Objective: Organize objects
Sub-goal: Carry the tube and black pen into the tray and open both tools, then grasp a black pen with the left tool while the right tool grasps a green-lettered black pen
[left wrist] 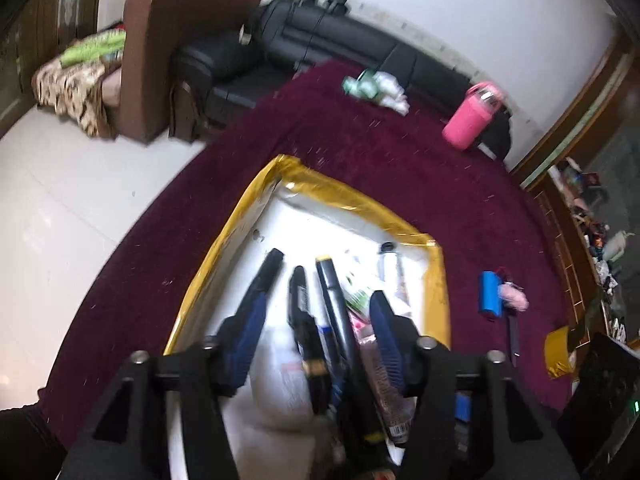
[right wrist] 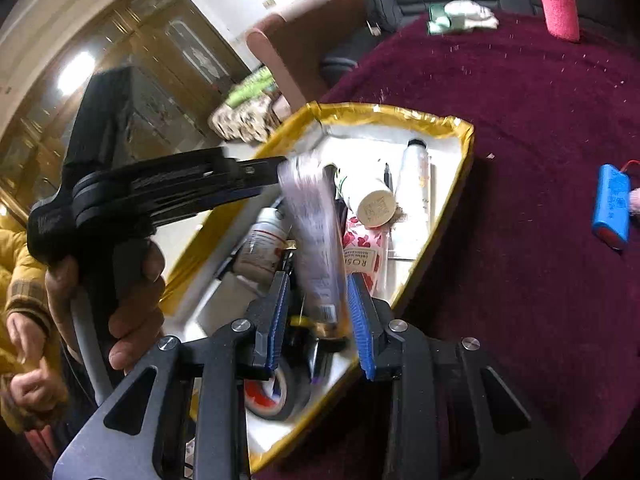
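Observation:
A gold-rimmed white box (left wrist: 236, 216) (right wrist: 466, 148) sits on a maroon cloth and holds pens, tubes, a bottle and a tape roll (right wrist: 280, 396). My left gripper (left wrist: 326, 276) is open, its fingers spread over black pens (left wrist: 300, 304) in the box. My right gripper (right wrist: 318, 284) holds a pale lilac tube (right wrist: 312, 236) between its blue pads, above the box. The tube is blurred. The left gripper (right wrist: 272, 168) reaches into the box from the left in the right wrist view.
A blue battery pack (left wrist: 491, 292) (right wrist: 611, 212) lies on the cloth right of the box. A pink bottle (left wrist: 472, 116) and a green-white bundle (left wrist: 376, 88) stand at the far edge. A black sofa and brown chair are behind.

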